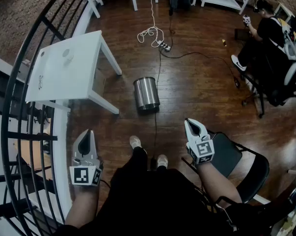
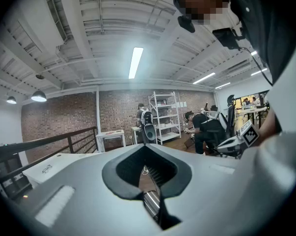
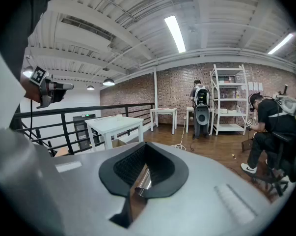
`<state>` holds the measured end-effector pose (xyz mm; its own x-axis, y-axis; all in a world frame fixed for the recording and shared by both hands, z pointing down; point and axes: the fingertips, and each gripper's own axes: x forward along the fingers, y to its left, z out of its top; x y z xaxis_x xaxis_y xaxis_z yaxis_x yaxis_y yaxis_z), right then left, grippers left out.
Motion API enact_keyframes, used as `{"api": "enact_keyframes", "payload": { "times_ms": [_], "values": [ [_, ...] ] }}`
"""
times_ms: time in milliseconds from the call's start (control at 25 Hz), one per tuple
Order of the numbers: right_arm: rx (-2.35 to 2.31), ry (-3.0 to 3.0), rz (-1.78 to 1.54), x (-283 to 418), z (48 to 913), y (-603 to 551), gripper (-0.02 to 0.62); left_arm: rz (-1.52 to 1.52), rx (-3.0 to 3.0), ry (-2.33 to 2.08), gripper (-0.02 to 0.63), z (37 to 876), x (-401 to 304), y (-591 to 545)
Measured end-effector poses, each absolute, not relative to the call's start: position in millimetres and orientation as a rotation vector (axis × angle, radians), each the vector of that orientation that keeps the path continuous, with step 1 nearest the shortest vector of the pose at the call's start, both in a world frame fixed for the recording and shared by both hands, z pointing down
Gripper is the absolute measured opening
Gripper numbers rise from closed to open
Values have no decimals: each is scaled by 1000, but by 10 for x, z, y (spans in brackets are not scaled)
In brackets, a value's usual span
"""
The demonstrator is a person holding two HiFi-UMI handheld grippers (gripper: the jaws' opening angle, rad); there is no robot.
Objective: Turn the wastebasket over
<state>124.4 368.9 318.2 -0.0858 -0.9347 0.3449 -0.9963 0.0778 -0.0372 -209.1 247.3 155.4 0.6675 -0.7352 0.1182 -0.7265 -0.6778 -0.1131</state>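
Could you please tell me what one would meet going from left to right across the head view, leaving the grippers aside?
Black metal railing → white square table → shiny steel cylindrical wastebasket → seated person in black.

Head view: high up, steeply down on floor [image 1: 201, 92], wastebasket [image 1: 147, 93] centre, well off. Left gripper view, right gripper view: low, near level, facing forward. All share white table [image 1: 69, 65], seated person [image 1: 265, 31].
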Motion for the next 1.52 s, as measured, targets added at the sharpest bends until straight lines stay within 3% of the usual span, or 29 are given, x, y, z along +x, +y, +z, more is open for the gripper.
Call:
{"api": "enact_keyframes", "payload": {
  "times_ms": [520, 880, 1000, 1080, 1120, 1320, 1520],
  "values": [
    [1924, -1971, 236, 989, 2917, 2388, 0, -2, -2886, 867, -2, 1342, -1452, 827],
    [1580, -1978, 81, 700, 3152, 1642, 2, -86, -2942, 896, -2, 1411, -1442, 212],
    [1486, -1944, 14, 771, 3607, 1369, 3, -124, -2930, 963, -2, 1400, -1592, 77],
    [1396, -1948, 53, 770, 4143, 1262, 183, -147, -2906, 1034, -2, 1408, -1729, -15],
    [1342, -1940, 94, 765, 4486, 1247, 197, -170, -2895, 1079, -2, 1435, -1797, -54],
    [1027, -1825, 199, 752, 6129, 1302, 165, -296, -2851, 1168, -2, 1694, -1847, -46],
    [836, -1722, 97, 981, 7259, 1173, 156, -317, -2914, 1092, -2, 2449, -1505, 48]
  ]
}}
